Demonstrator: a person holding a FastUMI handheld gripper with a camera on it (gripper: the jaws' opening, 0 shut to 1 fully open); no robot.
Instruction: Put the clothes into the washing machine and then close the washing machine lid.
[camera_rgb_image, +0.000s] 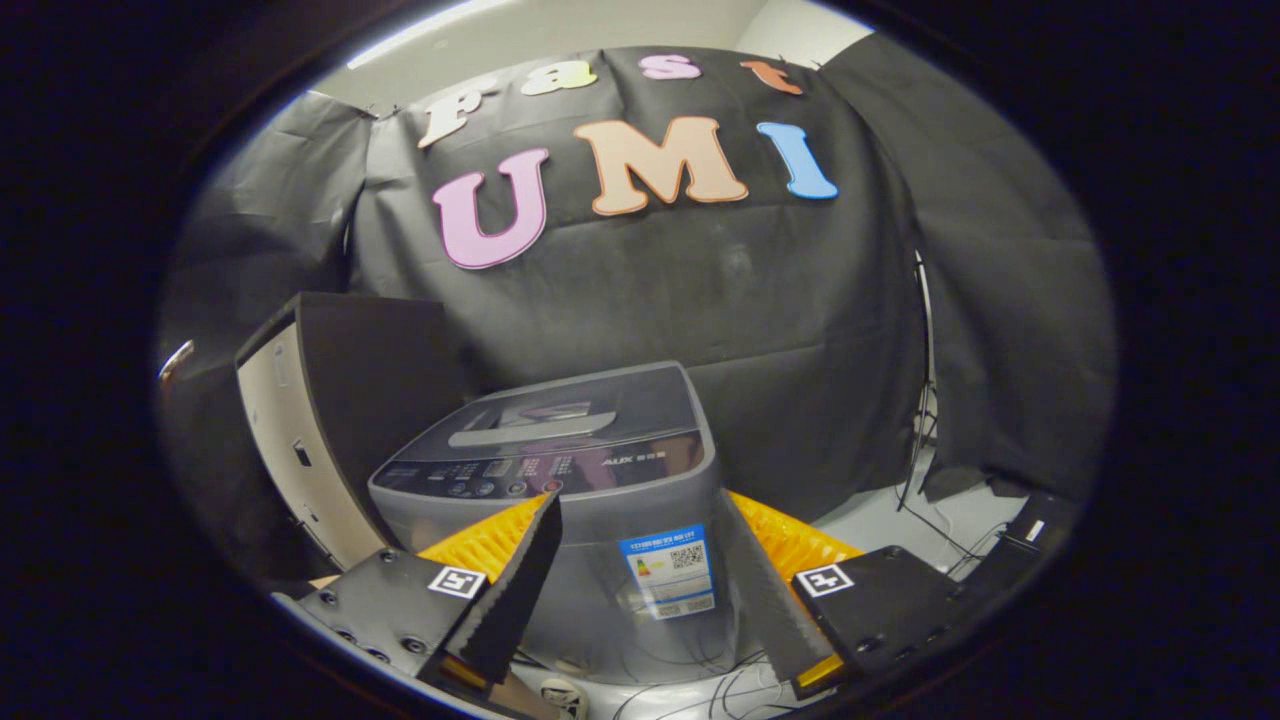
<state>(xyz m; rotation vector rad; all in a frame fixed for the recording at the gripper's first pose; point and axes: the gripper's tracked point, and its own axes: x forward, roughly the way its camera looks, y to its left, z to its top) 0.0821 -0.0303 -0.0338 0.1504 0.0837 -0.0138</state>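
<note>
A small grey top-loading washing machine (590, 500) stands on the floor just beyond my fingers, its front facing me. Its dark lid (560, 415) lies flat and closed on top, with a control panel along the front edge. My gripper (640, 510) is open, its two fingers spread wide to either side of the machine's front, and nothing is held between them. I see no clothes between the fingers or on the machine.
A dark cabinet with a pale side panel (310, 420) stands close to the machine's left. Loose cables (700, 680) lie on the floor before the machine. A stand and more cables (925, 470) sit at the right by the cloth wall.
</note>
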